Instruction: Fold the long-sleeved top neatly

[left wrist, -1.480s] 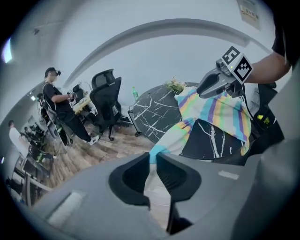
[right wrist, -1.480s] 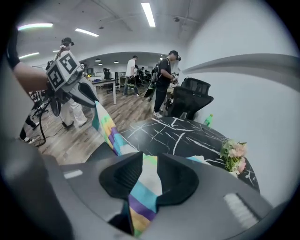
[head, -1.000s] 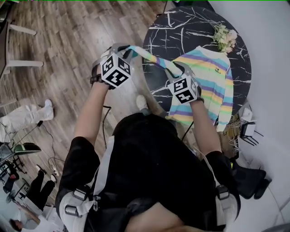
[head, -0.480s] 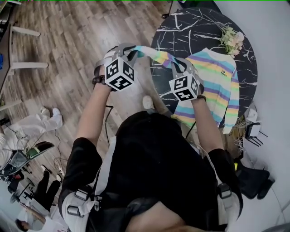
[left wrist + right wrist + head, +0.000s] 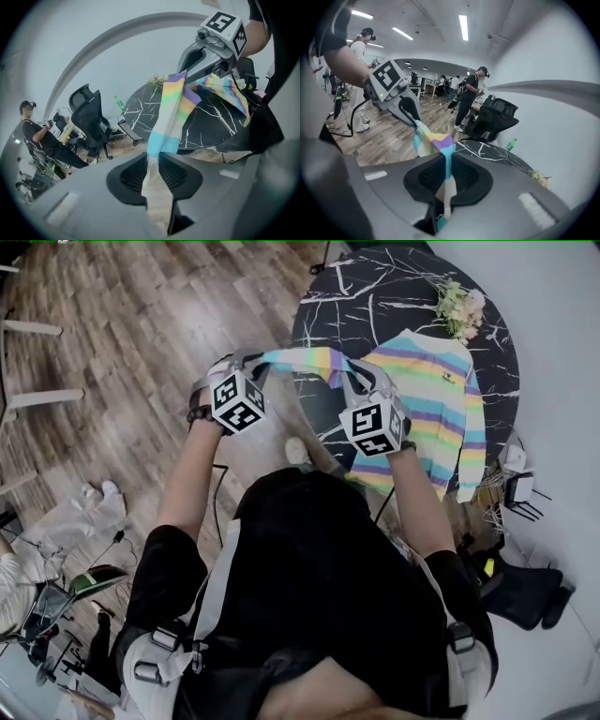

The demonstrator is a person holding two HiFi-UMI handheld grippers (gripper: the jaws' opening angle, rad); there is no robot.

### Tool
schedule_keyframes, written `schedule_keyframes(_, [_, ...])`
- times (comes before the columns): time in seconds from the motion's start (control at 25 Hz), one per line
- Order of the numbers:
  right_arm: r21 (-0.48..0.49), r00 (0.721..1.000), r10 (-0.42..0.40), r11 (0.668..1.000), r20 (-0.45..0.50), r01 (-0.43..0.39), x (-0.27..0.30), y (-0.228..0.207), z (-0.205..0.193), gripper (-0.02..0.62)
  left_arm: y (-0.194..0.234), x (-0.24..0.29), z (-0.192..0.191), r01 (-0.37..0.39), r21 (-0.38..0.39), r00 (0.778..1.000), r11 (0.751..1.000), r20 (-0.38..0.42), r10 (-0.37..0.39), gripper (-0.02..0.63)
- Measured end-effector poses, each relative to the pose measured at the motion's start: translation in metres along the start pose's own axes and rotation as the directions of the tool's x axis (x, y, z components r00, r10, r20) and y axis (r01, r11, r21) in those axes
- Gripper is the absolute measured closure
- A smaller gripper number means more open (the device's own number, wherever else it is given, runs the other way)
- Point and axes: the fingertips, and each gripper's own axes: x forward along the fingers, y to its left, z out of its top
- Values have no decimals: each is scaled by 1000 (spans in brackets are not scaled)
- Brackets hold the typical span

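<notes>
A pastel-striped long-sleeved top [image 5: 436,399] lies on a round black marble table [image 5: 375,296]. One sleeve [image 5: 305,359] is lifted off the table's near-left edge and stretched in the air between the grippers. My left gripper [image 5: 258,360] is shut on the sleeve's cuff end [image 5: 171,112]. Its jaws have just been opening a little, with the cloth still between the pads [image 5: 152,159]. My right gripper [image 5: 349,381] pinches the sleeve nearer the shoulder. Its jaws have just closed on that thin fold [image 5: 447,161]. The other sleeve hangs off the table's right side.
A small bunch of flowers [image 5: 459,310] lies at the table's far right edge. Wires and a small stand [image 5: 516,488] sit on the floor by the wall at right. A black office chair [image 5: 89,122] and a green bottle [image 5: 118,104] stand beyond the table. Other people stand farther off.
The left gripper has come down with the cuff end, and the sleeve now runs more level and taut between the two grippers. The right gripper has shifted slightly.
</notes>
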Motion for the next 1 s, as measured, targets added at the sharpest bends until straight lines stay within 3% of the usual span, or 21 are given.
schedule_keyframes(0.12, [1,1000,-7,1000,-2,7,0,1,-1,571,-4,6,-8,18,11,1000,1000,-15,-18,517])
schedule_keyframes(0.24, [34,1000,-21,999,-7,21,-1,-3,-4,574,-3,13,-32,8,34,995,999,-101,-4,522])
schedule_keyframes(0.28, [51,1000,-18,999,-10,19,-1,-5,-5,574,-2,13,-36,7,29,995,1000,-100,-4,537])
schedule_keyframes(0.32, [65,1000,-12,998,-12,13,-1,-6,-5,574,-1,13,-36,13,11,997,1000,-74,-12,596])
schedule_keyframes(0.4, [73,1000,-6,997,-16,7,1,-7,-5,574,-2,13,-30,50,-26,999,998,-15,-51,593])
schedule_keyframes(0.52, [68,1000,-7,998,-27,9,2,-8,-5,574,-20,22,-25,149,-27,989,988,-3,-149,482])
schedule_keyframes(0.72, [70,999,-13,997,-47,17,5,-11,-6,574,-57,31,-22,266,-31,964,963,23,-266,462])
schedule_keyframes(1.0, [66,998,-13,998,-56,16,4,-9,-5,574,-73,53,-29,251,-9,968,968,-8,-251,402])
